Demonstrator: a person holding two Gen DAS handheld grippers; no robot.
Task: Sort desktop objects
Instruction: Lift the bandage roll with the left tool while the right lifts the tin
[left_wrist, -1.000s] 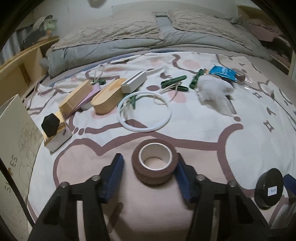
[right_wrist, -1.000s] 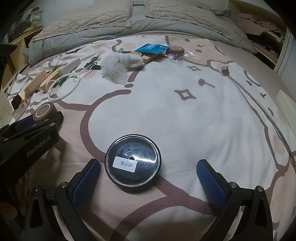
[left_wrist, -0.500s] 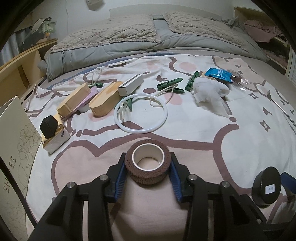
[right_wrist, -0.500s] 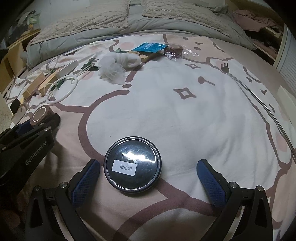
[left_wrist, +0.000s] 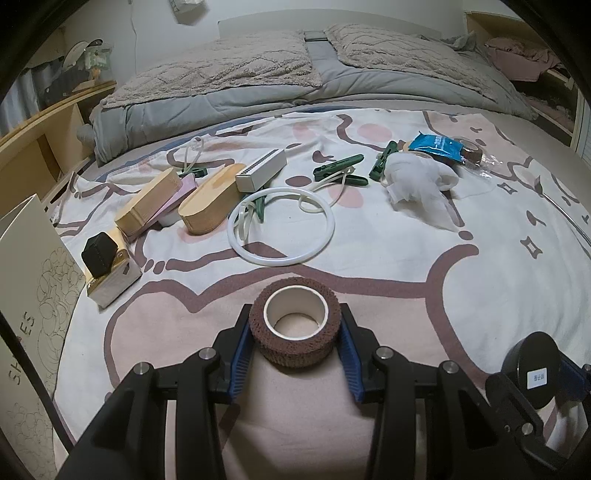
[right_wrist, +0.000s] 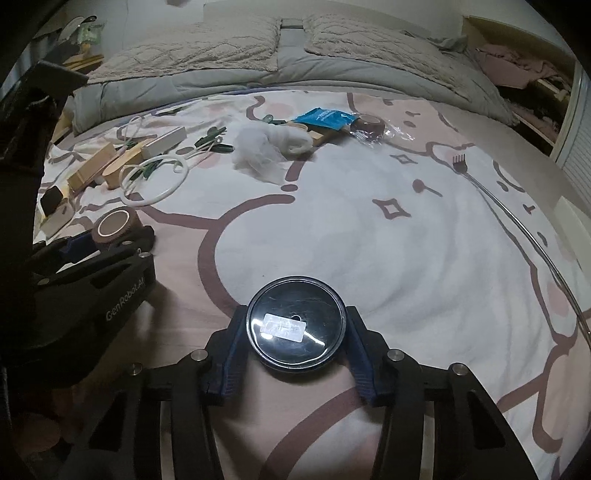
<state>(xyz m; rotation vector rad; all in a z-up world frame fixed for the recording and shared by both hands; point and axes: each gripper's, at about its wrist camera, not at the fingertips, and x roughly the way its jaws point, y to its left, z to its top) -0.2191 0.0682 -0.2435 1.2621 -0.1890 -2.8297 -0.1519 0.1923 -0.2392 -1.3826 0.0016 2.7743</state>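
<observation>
**A:** The left gripper (left_wrist: 295, 341) is clamped on the brown tape roll (left_wrist: 294, 325); both blue pads press its sides, and the roll stands with its white core facing up over the pink part of the printed bedspread (left_wrist: 388, 258). And the other one?

**B:** The right gripper (right_wrist: 295, 341) is clenched on the round black tin (right_wrist: 296, 326); the tin sits flat between the pads, its glossy lid and white label upward, low over the same spread; whether it touches the cloth, I cannot tell.

**A:** Just beyond the roll lies the white ring (left_wrist: 281, 226), flat, with a green clip (left_wrist: 259, 206) poking into it; to the left, a black cube (left_wrist: 98, 253) rests on a small white box (left_wrist: 112, 280).

**B:** Behind the ring sit two wooden oval boxes (left_wrist: 210, 201) side by side, a pink thing wedged between them; a long white box (left_wrist: 261, 173) leans against the nearer one.

**A:** Farther right, green clothes pegs (left_wrist: 338, 167) with white cord; then a crumpled white cloth (left_wrist: 417, 184); past that, a blue packet (left_wrist: 437, 146) touching a second brown roll in clear wrap (left_wrist: 472, 155).

**B:** From my side a long metal rod with a small comb head (right_wrist: 460, 162) runs along the right edge; farthest back, the grey quilt (right_wrist: 229, 79) and two pillows (right_wrist: 207, 40).
</observation>
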